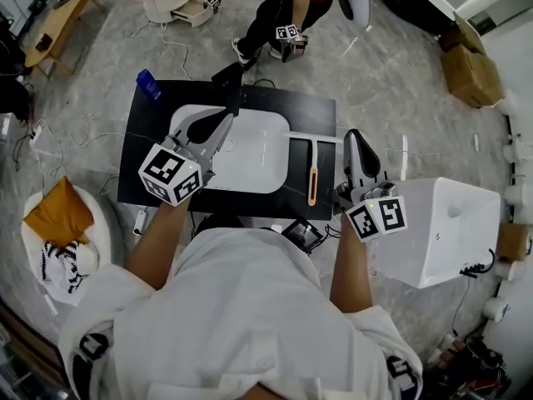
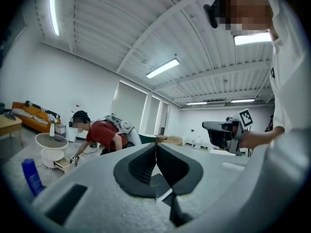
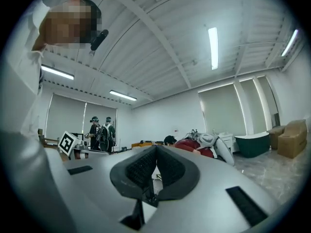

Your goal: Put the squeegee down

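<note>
Already the squeegee, a slim orange handle with a white blade bar across its far end, lies flat on the black worktop. It is close to the right edge, just beside the white rectangular basin. Its long axis runs from the near edge toward the far edge.

The right gripper stands just to its right and roughly parallel to it, jaws pressed together on nothing. It is plainly the nearer tool.

The left gripper, likewise closed and empty, hangs over the basin's left part.

The set-down looks finished. The right gripper need only draw off rightward, clear of the handle.
</note>
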Tool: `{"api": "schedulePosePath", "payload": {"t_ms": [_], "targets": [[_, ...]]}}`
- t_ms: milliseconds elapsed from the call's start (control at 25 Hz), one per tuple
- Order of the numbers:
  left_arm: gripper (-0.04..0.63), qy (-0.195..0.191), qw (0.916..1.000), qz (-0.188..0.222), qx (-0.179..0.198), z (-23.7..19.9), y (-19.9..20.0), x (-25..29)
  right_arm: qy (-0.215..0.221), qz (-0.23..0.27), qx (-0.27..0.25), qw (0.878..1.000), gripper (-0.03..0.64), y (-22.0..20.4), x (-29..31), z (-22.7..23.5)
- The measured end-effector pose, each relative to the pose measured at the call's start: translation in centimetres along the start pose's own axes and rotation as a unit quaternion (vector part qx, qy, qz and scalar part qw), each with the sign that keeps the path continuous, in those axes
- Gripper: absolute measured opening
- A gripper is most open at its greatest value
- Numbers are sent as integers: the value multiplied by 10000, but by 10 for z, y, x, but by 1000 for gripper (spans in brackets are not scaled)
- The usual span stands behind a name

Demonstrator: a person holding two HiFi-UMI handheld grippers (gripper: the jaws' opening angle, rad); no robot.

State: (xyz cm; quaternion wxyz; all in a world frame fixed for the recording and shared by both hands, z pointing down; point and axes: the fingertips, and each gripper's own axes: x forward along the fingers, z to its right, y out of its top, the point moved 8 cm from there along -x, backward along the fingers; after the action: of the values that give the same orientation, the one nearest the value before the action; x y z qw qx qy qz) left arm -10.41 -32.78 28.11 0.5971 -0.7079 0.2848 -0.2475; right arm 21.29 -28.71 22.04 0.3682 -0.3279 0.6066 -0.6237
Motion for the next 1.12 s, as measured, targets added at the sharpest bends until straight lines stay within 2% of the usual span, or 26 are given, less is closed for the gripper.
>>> {"api": "schedulePosePath", "payload": {"t_ms": [200, 400, 520, 640, 840, 1000, 1120], "targets": [[17, 268, 9994, 43, 217, 35, 8, -32, -17, 319, 2, 9995, 15, 3, -38, -12], [17, 431, 9988, 115, 192, 98, 2, -68, 362, 127, 140, 9992, 15, -6, -92, -28], [17, 456, 9988, 46, 197, 142, -14, -90, 503, 38, 315, 9982, 14, -22, -128, -37], [17, 536, 9986, -28, 9, 188, -34, -116, 624, 3, 428, 9971, 15, -35, -169, -52], [17, 427, 9983, -383, -69, 254, -72, -137, 537, -12, 634, 9965, 15, -58, -222, -66], [17, 426, 9979, -488, -26, 282, -80, -146, 611, -147, 604, 9962, 14, -69, -254, -73], [17, 399, 9982, -454, -18, 285, -74, -154, 527, -130, 542, 9971, 14, -66, -270, -69]]}}
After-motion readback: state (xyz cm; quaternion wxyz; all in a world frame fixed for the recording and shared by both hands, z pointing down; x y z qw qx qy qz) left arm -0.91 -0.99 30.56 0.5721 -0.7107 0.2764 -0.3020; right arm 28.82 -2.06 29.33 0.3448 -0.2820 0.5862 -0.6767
